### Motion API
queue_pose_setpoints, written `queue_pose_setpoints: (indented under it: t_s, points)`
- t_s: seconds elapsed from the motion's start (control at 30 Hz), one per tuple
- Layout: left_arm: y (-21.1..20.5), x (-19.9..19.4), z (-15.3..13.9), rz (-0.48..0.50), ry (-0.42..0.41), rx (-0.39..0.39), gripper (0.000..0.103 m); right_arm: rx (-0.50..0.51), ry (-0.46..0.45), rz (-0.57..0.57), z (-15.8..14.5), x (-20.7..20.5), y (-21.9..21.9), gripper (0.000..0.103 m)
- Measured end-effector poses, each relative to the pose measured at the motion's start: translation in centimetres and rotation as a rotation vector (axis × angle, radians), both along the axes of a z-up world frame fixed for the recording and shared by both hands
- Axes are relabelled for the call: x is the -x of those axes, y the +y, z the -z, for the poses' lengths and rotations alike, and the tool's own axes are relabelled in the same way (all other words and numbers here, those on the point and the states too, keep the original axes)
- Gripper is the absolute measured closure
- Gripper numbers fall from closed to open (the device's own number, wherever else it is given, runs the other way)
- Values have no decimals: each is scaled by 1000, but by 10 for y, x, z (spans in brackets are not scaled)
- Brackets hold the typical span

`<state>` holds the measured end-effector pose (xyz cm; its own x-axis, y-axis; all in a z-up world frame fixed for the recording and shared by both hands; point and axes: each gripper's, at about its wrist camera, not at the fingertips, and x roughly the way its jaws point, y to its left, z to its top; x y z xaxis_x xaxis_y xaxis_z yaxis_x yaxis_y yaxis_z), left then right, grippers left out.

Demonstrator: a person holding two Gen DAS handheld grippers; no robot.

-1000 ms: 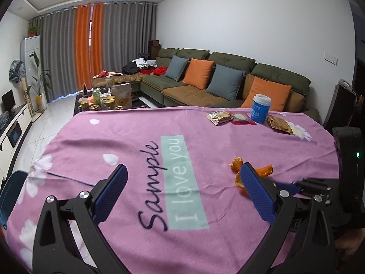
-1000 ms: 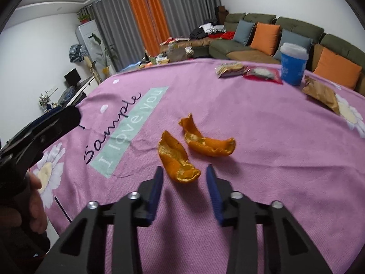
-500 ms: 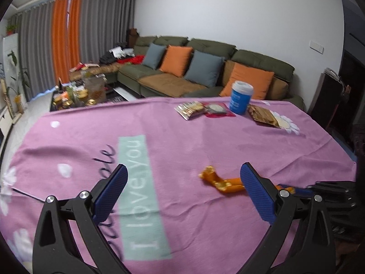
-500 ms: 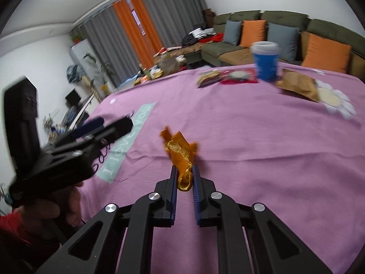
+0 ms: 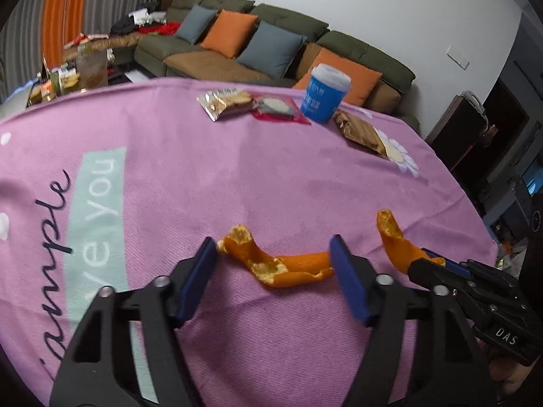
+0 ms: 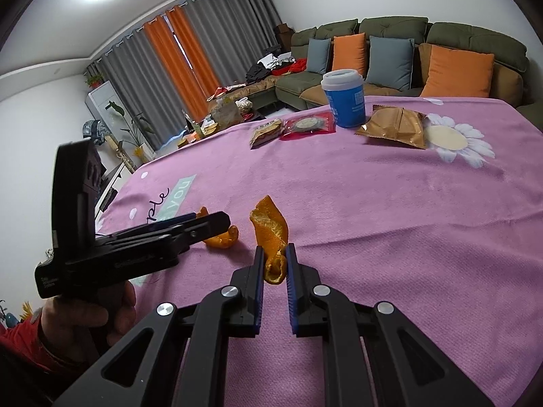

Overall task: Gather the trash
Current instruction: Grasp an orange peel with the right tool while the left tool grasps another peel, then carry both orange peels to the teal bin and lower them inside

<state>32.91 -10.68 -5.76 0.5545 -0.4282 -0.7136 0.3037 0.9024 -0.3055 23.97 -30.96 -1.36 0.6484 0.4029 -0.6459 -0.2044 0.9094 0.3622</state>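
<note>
Now the left gripper (image 5: 273,264) straddles a long orange peel (image 5: 278,263) lying flat on the pink tablecloth (image 5: 237,176); its jaws have just been closing, the peel between them, pads not yet pressing. To grip well, I would lower the tips until they brush the cloth, then finish closing across the peel's narrow middle, without pinching fabric. To the right, the right gripper (image 6: 274,268) is clenched on a second orange peel (image 6: 271,234), lifted clear of the cloth. Room is good: the blue cup (image 5: 325,93) and snack wrappers (image 5: 225,101) sit well apart near the far edge. The two grippers are close, so they should lift apart.
</note>
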Motion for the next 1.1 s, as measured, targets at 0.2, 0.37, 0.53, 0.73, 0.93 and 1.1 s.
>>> queue_pose_setpoints:
  t_s: [0.2, 0.37, 0.53, 0.73, 0.93, 1.1]
  points:
    - [4, -6, 4, -25, 17, 26, 68, -1, 1, -3, 2, -2, 0, 93]
    - [8, -6, 5, -14, 33, 57, 87, 4, -13, -7, -3, 1, 3, 93]
    - [13, 5, -4, -12, -14, 57, 92, 19, -36, -2, -12, 8, 6, 93]
    - [38, 28, -28, -59, -84, 68, 92, 23, -81, -33, -27, 16, 20, 93]
    - [78, 69, -68, -146, -219, 45, 92, 25, -156, -107, -48, 28, 52, 93]
    - [120, 110, -97, -244, -315, 21, 92, 35, -220, -170, -65, 44, 80, 93]
